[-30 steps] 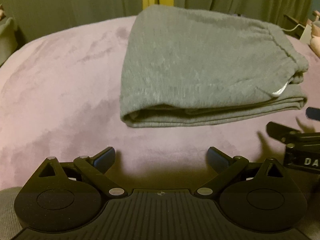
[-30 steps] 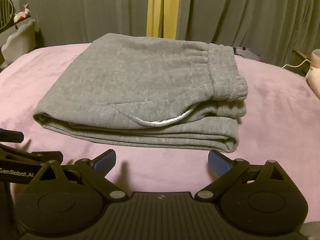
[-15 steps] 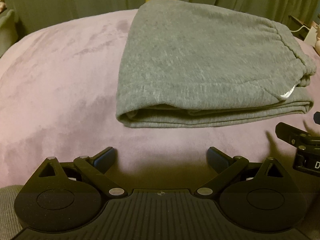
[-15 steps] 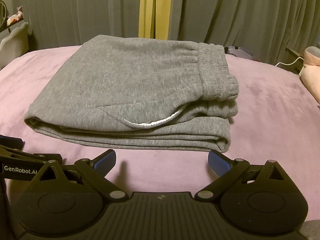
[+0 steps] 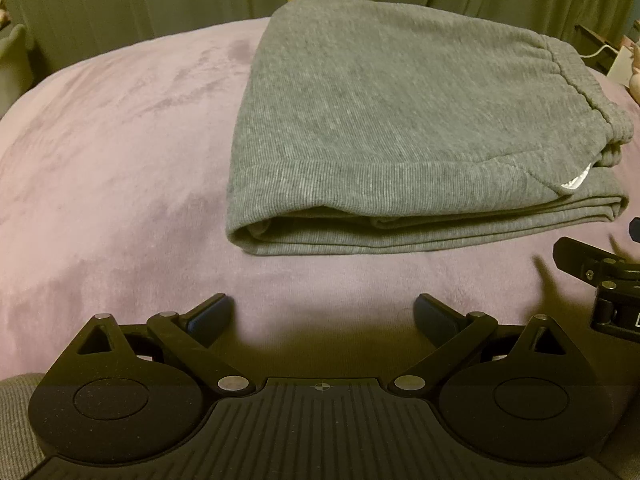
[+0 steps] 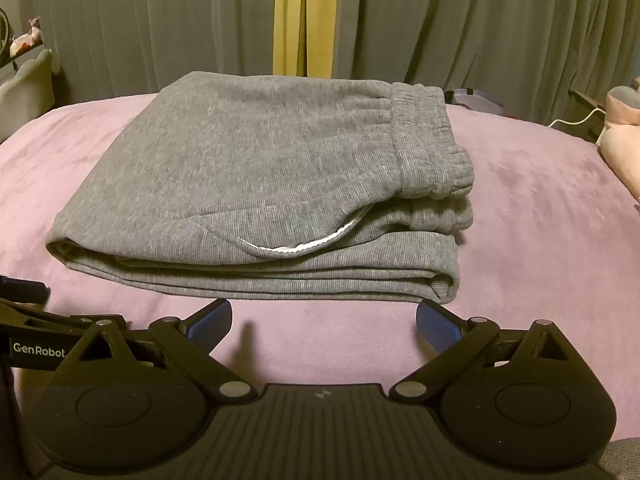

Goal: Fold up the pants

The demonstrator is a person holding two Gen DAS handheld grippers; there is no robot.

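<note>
Grey sweatpants [image 5: 392, 120] lie folded in a thick stack on the mauve bed cover [image 5: 120, 152], waistband at the right, a white pocket lining [image 6: 304, 246] peeking out. My left gripper [image 5: 322, 316] is open and empty, just short of the stack's near left corner. In the right wrist view the same pants [image 6: 260, 176] fill the middle, and my right gripper [image 6: 324, 320] is open and empty, its fingertips close to the stack's near edge. The right gripper's body [image 5: 600, 280] shows at the right edge of the left view.
Grey curtains [image 6: 480, 32] with a yellow strip [image 6: 290, 16] hang behind the bed. A pink pillow [image 6: 620, 136] and a white cable [image 6: 576, 118] sit at the right. A pale chair back [image 6: 28, 88] stands at the far left. Bare cover spreads left of the pants.
Both grippers have edged forward toward the folded pants, which now look larger and nearer. The pants have not moved; both grippers stay open.
</note>
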